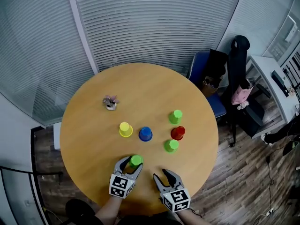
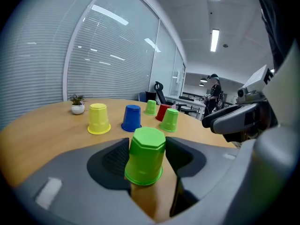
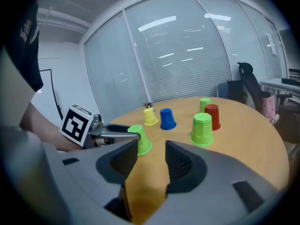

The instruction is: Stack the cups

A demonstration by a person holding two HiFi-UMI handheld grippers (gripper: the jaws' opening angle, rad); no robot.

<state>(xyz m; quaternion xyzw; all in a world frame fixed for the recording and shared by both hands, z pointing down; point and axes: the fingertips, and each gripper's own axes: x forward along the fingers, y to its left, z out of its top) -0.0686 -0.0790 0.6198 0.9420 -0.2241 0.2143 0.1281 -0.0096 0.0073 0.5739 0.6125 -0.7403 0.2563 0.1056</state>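
— Six cups, was it? What couldn't you make out?

— Six, all upside down. In the right gripper view the far green cup (image 1: pixel 176 116) sat partly behind the red cup (image 1: pixel 177 133), and the little potted plant (image 1: pixel 111 102) only peeked over the yellow cup (image 1: pixel 125 129). The person's forearms were cut off at the bottom of the head view. The dark things heaped on the blue chair (image 1: pixel 198 65) were past telling.

— And the room?

— A round wooden table (image 1: pixel 89 135) carried the cups and the plant, in front of tall windows with closed blinds (image 1: pixel 154 22). The floor (image 1: pixel 243 172) was wood plank, and a black office chair (image 1: pixel 238 55) stood beside the blue one. The blue cup (image 1: pixel 145 134) stood just beside the yellow one, mid-table, and the middle green cup (image 1: pixel 171 146) was close to the red.

— The grippers?

— The left gripper (image 1: pixel 131 164) stood wide near the table's front edge, with the near green cup (image 1: pixel 136 161) between its jaws and both pads against the cup's sides. Whether the cup's rim was clear of the wood I couldn't tell. The right gripper (image 1: pixel 163 176) hung just beside it, jaws partly apart, holding and touching nothing, only tabletop showing between them.
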